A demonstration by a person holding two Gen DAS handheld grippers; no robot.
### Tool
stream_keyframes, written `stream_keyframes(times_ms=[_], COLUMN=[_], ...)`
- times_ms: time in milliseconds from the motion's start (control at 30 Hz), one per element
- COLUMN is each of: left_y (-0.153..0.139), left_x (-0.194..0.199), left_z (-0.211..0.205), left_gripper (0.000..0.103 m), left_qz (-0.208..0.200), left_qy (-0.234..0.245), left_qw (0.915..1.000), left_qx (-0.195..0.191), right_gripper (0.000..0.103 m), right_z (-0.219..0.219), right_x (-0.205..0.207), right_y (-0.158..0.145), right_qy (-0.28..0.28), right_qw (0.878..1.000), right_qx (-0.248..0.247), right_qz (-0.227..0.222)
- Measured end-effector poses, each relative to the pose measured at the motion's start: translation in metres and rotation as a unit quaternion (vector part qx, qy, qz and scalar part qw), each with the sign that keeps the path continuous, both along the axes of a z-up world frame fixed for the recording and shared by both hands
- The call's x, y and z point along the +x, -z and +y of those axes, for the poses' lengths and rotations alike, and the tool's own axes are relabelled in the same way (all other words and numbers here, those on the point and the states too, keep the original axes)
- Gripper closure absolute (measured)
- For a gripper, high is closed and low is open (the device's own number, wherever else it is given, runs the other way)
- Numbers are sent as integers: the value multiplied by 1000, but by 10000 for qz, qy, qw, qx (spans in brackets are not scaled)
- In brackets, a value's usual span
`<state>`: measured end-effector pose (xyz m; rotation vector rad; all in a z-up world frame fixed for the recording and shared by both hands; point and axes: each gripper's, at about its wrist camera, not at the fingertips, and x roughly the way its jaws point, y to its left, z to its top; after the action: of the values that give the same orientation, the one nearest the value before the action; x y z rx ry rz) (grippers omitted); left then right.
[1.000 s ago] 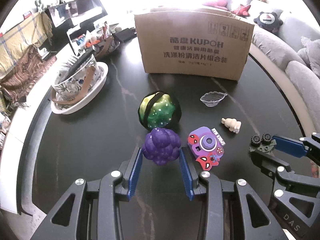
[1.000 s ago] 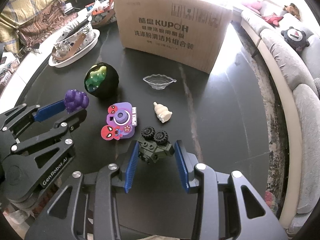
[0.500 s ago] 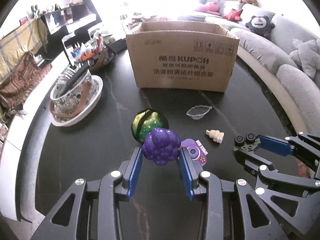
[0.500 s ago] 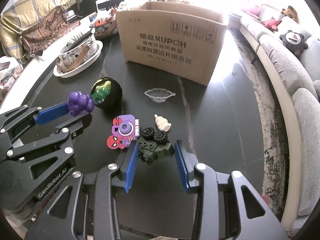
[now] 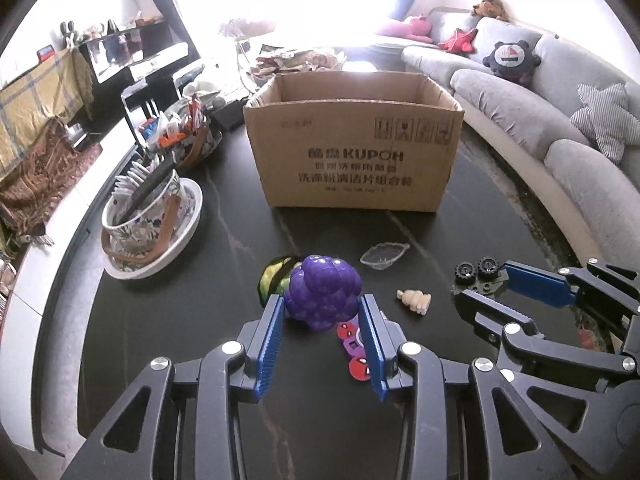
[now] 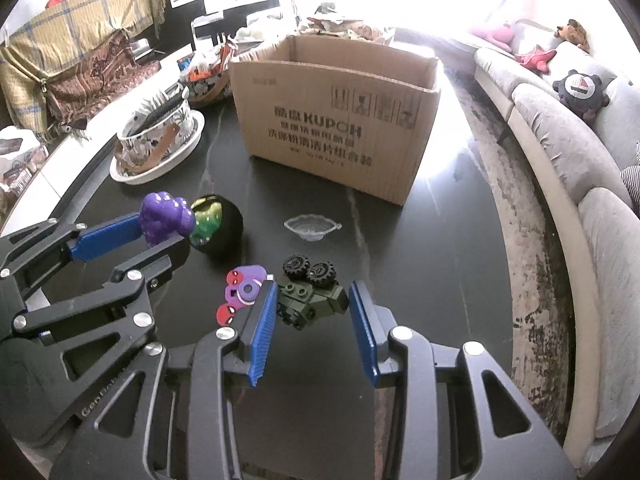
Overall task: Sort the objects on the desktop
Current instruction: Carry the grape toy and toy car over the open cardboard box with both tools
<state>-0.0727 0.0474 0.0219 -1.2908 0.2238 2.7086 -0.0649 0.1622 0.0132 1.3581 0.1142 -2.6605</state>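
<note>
Fingers of left gripper [image 5: 322, 315] clamping one purple grape toy [image 5: 323, 297]; right gripper [image 6: 313, 305] clenching one green wheeled brick vehicle [image 6: 310, 294]. Both now riding higher above the black table [image 5: 200, 280], nearer the single cardboard box [image 5: 352, 148] at its far edge.

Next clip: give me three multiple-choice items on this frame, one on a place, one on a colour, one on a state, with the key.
1. Where is the clear leaf dish?
A. inside the box
B. on the table before the cardboard box
C. in the right tool

2. What colour is the grape toy?
A. purple
B. red
C. white

3. What does the right tool hold?
A. nothing
B. the cream figurine
C. the green wheeled toy

Key: B, it lies on the dark tabletop; A, purple in both views, gripped by the left tool; C, it sits between the blue pads.
</note>
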Motion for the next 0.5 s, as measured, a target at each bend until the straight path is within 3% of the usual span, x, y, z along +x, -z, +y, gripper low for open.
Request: stream_keyframes(times_ms=[500], left_y=[-26], left_x=[-16], left_z=[3], left_gripper=[68], left_qz=[297], left_qy=[-11], left_qw=[9996], left_qx=[-19], right_gripper=[69], right_z=[1], right_x=[-16], right_y=[-27], right_qy=[77], right_qw=[9993], right_qx=[73], right_qz=[355])
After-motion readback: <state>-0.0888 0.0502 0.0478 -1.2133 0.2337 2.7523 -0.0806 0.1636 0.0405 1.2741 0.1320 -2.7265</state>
